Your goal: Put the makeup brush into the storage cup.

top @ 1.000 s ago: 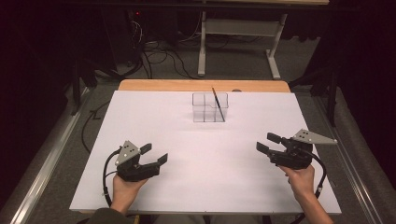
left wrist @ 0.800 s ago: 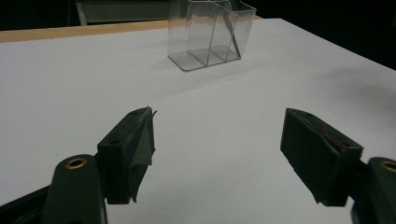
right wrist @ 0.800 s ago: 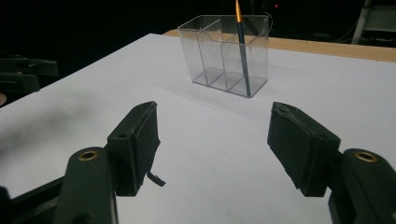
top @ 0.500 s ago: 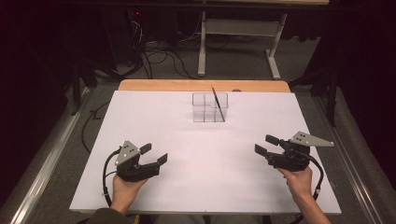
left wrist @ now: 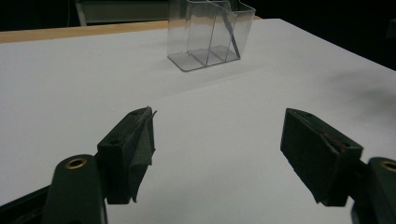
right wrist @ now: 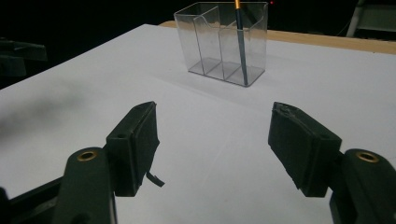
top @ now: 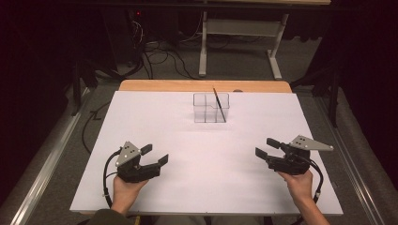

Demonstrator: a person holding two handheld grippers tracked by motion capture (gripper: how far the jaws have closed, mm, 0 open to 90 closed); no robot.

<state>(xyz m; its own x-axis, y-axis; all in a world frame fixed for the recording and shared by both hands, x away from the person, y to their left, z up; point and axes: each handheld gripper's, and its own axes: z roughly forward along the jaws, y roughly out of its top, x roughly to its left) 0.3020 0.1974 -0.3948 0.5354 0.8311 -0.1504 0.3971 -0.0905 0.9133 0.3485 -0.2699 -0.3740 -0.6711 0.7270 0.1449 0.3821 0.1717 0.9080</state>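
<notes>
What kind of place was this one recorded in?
Probably a lab or workshop set up for recording: a white-covered table holding just a clear organizer, loose cables on the grey floor, and a desk frame behind, dark all around.

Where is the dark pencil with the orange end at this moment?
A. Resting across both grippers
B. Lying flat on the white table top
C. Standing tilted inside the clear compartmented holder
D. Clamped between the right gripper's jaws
C: the pencil leans inside the clear holder at the far middle of the table, while the left gripper and right gripper sit open and apart from it.
</notes>
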